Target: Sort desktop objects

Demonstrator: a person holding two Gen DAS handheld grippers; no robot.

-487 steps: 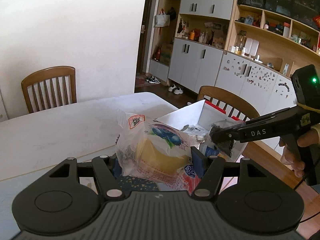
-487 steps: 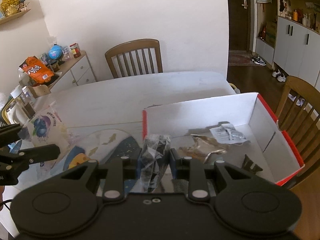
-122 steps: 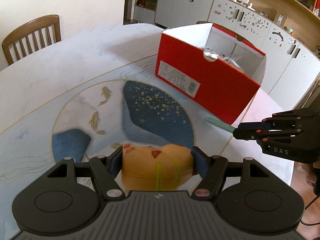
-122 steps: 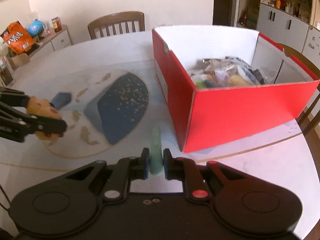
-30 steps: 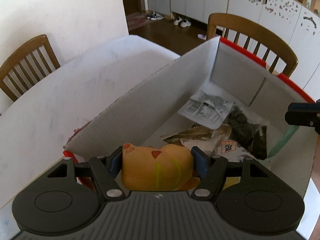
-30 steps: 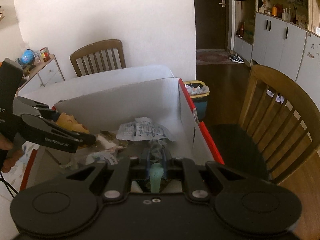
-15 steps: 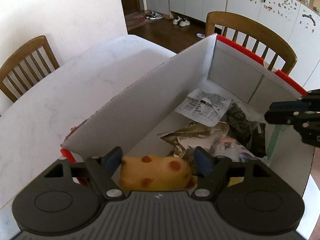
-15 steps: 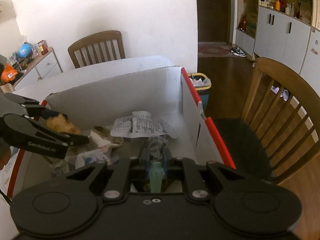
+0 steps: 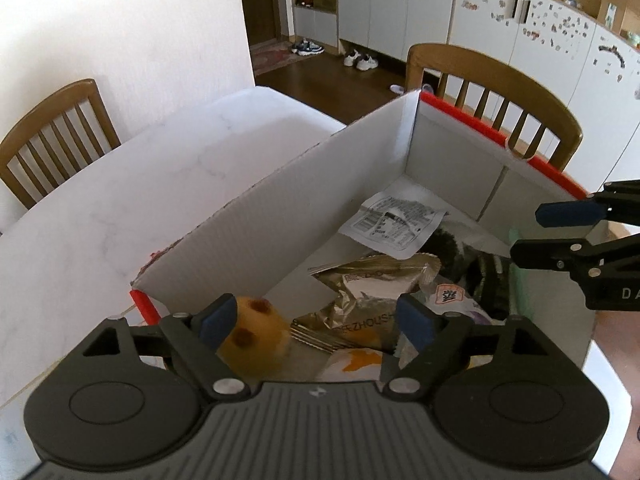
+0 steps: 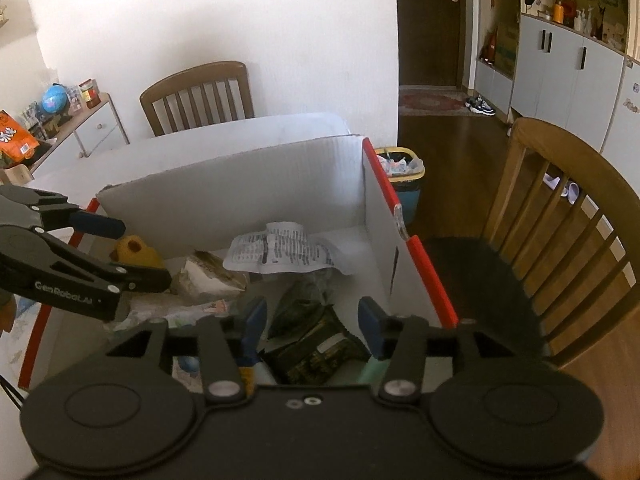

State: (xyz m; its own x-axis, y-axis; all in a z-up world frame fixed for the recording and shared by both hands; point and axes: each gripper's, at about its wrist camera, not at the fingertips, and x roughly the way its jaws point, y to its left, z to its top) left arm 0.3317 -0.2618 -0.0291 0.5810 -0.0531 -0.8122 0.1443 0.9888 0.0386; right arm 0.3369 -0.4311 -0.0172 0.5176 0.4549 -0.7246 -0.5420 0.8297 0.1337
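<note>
Both grippers hang over the red box (image 9: 460,114), which is white inside. My left gripper (image 9: 316,320) is opening its jaws. The yellow toy with brown spots (image 9: 252,336) lies loose in the box against the left finger, far from the other pad. In the right wrist view the toy (image 10: 134,252) shows between the left gripper's (image 10: 144,251) spread fingers. My right gripper (image 10: 312,320) is also opening, with nothing gripped. The pale green stick (image 10: 372,372) lies below its right finger and leans along the box wall (image 9: 518,284) under the right gripper (image 9: 532,234).
The box (image 10: 384,184) also holds a white printed packet (image 9: 394,220), a gold foil packet (image 9: 372,280) and a dark packet (image 10: 312,344). It stands on a white table (image 9: 120,208). Wooden chairs (image 10: 560,208) stand close by. A bin (image 10: 400,168) sits on the floor behind.
Both pairs of jaws have spread. The yellow toy slipped out of the left grip and rolled toward the left finger. The green stick left the right jaws and dropped into the box.
</note>
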